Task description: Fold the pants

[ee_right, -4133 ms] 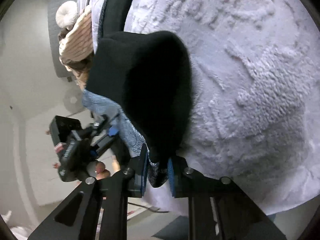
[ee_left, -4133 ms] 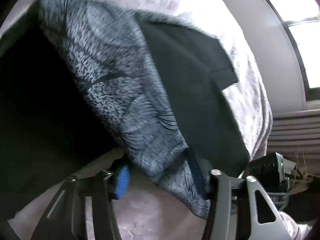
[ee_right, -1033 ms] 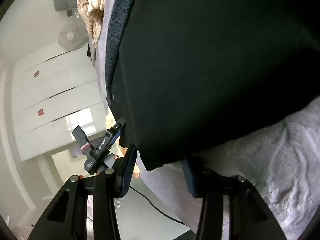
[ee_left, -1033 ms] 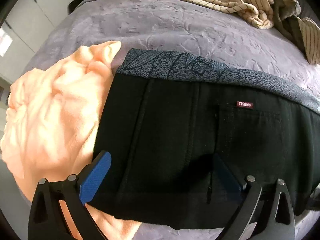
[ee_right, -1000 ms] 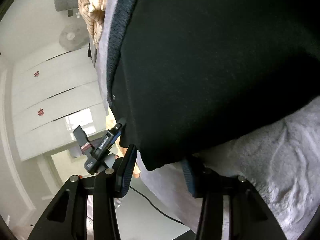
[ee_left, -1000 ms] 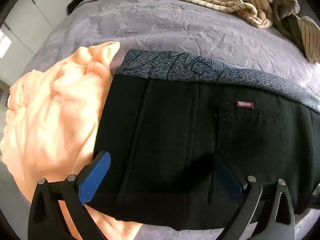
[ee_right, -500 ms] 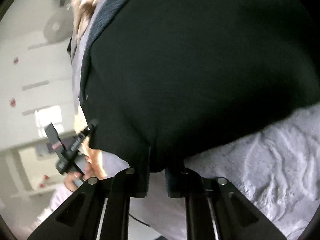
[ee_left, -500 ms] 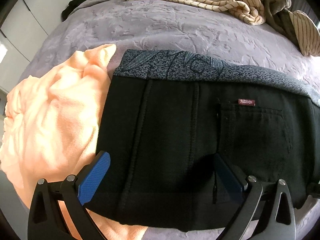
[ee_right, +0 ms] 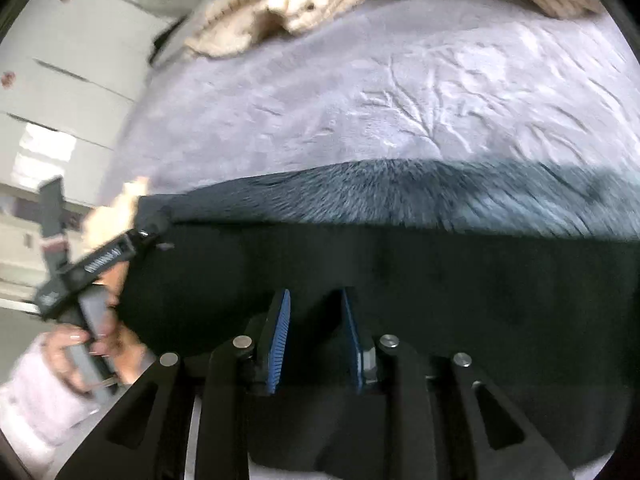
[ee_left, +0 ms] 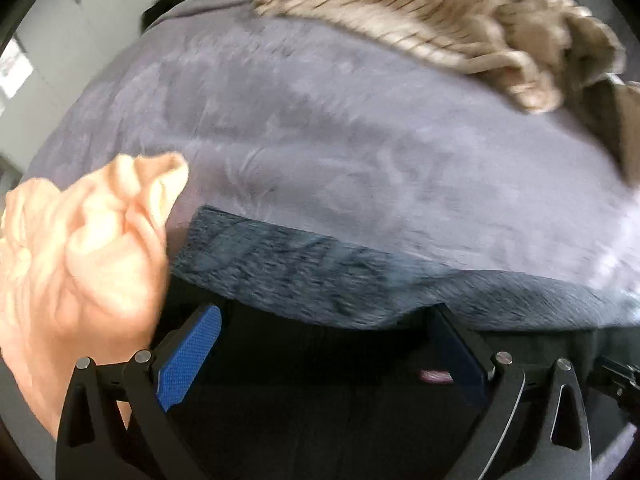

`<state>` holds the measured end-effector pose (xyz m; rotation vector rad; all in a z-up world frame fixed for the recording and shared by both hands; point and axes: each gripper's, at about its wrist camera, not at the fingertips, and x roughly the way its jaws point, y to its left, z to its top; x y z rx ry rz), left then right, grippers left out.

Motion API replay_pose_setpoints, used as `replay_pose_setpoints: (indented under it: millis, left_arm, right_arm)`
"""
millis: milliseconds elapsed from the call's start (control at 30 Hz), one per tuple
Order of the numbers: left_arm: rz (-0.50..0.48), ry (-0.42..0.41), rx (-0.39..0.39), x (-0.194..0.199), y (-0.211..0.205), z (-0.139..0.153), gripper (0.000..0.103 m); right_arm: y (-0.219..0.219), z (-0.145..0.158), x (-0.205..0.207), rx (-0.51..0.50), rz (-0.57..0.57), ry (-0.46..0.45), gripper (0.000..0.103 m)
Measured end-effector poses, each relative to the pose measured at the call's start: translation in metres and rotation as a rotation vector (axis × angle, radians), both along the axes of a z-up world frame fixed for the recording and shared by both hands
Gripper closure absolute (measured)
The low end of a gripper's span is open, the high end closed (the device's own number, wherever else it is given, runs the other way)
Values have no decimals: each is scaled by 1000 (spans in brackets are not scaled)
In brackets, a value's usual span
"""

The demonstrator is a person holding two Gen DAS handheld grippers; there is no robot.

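Across the bed [ee_left: 360, 152], pants [ee_left: 320, 400] folded flat; left gripper [ee_left: 320, 352] spread, right gripper [ee_right: 314, 332] slightly parted (released, likely for smoothing).

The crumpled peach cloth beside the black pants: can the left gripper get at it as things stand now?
Probably yes. The left gripper is open over the black pants, and the crumpled peach cloth lies uncovered right beside its left finger.

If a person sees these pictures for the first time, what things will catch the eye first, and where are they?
The black pants with a grey patterned waistband fill the near part of both views, lying on a lilac bedspread. A bright peach garment lies at their left, and a striped beige garment is crumpled at the far edge. The left gripper and right gripper both stand open above the pants.
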<state>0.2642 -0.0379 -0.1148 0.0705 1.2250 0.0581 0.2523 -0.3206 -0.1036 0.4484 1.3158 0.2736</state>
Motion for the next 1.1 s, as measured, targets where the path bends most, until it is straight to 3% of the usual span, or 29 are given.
replay_pose_setpoints:
  millis: [133,233,333,367,400,700,1100]
  left_arm:
    - [12,0,35,7,14,-2,0]
    - [22,29,28,5,23,10,0]
    - [-12,32,62,-15,18,23,0]
    - [-27,37,53,-26,14,29,0]
    - [-37,44,40,-34,11,32,0]
    - [-170,160,-23,-107,-43,45,0]
    - [-292,145,-70,-145,-77,75,0]
  right_arm:
    - [-8,-5,7,-4,-77,-23,77]
    - [-28,5,3,-33,-135,-23,73]
    - [-47,18,-8,-78,-143,-6,57]
    - [-52,23,-17,-82,-155,2,48]
    - [-54,26,-22,-76,-160,8,45]
    - [-53,39,-106,-38,-242,108,39]
    - [-56,49,-190,-25,-396,195,36]
